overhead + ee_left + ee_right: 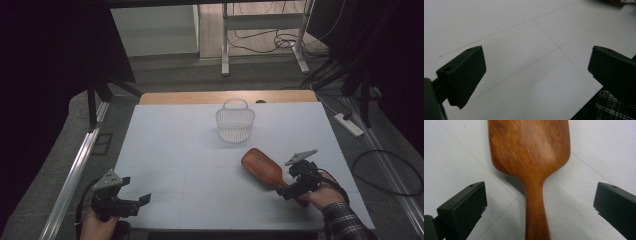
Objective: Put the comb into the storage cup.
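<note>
Wooden hairbrush [530, 157] lies back-up on the white table [165, 150], near your side; your right gripper [540, 202] straddles its handle, jaws wide, not touching. Your left gripper [536, 72] gapes empty.

The left gripper [142, 202] sits at the near left corner, held low in a hand [97, 227], jaws spread wide — nothing between them. The right gripper [287, 192] is at the near right, its hand [325, 196] in a plaid sleeve [347, 225], jaws wide apart.
</note>
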The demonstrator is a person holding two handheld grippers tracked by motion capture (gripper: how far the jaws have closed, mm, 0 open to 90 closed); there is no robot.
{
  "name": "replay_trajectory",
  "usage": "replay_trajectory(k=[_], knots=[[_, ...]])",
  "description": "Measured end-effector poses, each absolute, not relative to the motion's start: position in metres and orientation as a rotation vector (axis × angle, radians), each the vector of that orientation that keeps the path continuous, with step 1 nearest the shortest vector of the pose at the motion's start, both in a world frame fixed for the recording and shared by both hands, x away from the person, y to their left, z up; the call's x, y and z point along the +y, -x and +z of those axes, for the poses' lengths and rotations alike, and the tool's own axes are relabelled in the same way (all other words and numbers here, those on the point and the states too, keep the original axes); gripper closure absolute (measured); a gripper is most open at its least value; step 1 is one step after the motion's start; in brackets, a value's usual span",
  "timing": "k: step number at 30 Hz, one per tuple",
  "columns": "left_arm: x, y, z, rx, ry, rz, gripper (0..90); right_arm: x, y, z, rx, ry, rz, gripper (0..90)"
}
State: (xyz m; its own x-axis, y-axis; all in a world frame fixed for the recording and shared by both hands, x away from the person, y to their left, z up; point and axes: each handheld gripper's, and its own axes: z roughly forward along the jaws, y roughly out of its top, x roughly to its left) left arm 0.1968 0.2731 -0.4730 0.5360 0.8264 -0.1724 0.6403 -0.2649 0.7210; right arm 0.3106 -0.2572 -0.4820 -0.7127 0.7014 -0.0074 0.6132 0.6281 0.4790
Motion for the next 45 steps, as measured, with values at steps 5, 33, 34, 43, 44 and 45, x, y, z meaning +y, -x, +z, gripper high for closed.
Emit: replay_trajectory(k=[5,33,34,43,44,45], knots=[[0.273,-0.197,-0.473,1.185,-2.005,0.305,2.4,-0.258,-0.313,-0.489,2.668,-1.117,0.634,0.0],[0.273,-0.197,-0.473,1.184,-2.008,0.305,2.4,-0.248,-0.314,-0.497,2.715,-1.091,0.492,23.9],[0.273,-0.197,-0.473,1.184,-2.008,0.304,2.4,-0.248,-0.314,-0.497,2.714,-1.091,0.491,27.4],[0.273,-0.197,-0.473,1.183,-2.009,0.307,2.4,-0.245,-0.317,-0.496,2.747,-1.051,0.493,57.2],[0.273,-0.197,-0.473,1.184,-2.009,0.307,2.3,-0.245,-0.317,-0.496,2.747,-1.05,0.494,61.7],[0.273,-0.197,-0.473,1.184,-2.009,0.307,2.4,-0.245,-0.317,-0.496,2.747,-1.05,0.494,61.7]])
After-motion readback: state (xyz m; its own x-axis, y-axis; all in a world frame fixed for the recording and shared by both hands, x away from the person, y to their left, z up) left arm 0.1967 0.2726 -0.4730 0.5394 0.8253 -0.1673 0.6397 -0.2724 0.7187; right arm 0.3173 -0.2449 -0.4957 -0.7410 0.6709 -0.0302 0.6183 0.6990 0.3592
